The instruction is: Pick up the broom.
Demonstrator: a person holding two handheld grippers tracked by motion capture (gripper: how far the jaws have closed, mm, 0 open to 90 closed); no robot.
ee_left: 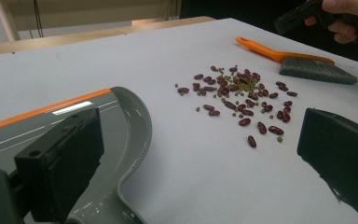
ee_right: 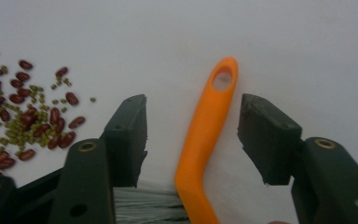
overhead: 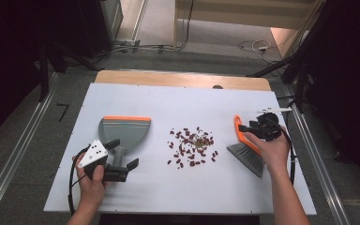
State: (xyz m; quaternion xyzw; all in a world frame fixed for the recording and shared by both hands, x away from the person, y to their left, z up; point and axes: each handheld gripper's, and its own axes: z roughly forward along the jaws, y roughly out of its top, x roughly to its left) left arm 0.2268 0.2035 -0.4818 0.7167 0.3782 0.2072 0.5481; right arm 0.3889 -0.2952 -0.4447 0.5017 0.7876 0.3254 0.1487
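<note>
A grey dustpan (overhead: 124,131) with an orange front lip lies left of centre on the white table (overhead: 183,187). My left gripper (overhead: 122,154) is open, its jaws on either side of the dustpan's handle. In the left gripper view the dustpan (ee_left: 121,121) runs beside the left jaw. Several red and green beans (overhead: 192,145) lie scattered mid-table. A brush with an orange handle (ee_right: 205,135) and grey bristles (overhead: 248,157) lies to the right. My right gripper (ee_right: 193,116) is open and straddles the handle without touching it.
The white table top sits on a wooden board (overhead: 183,78) that shows at the far edge. Cables (overhead: 258,46) lie on the floor beyond. Dark stands and metal rails (overhead: 9,164) flank both sides.
</note>
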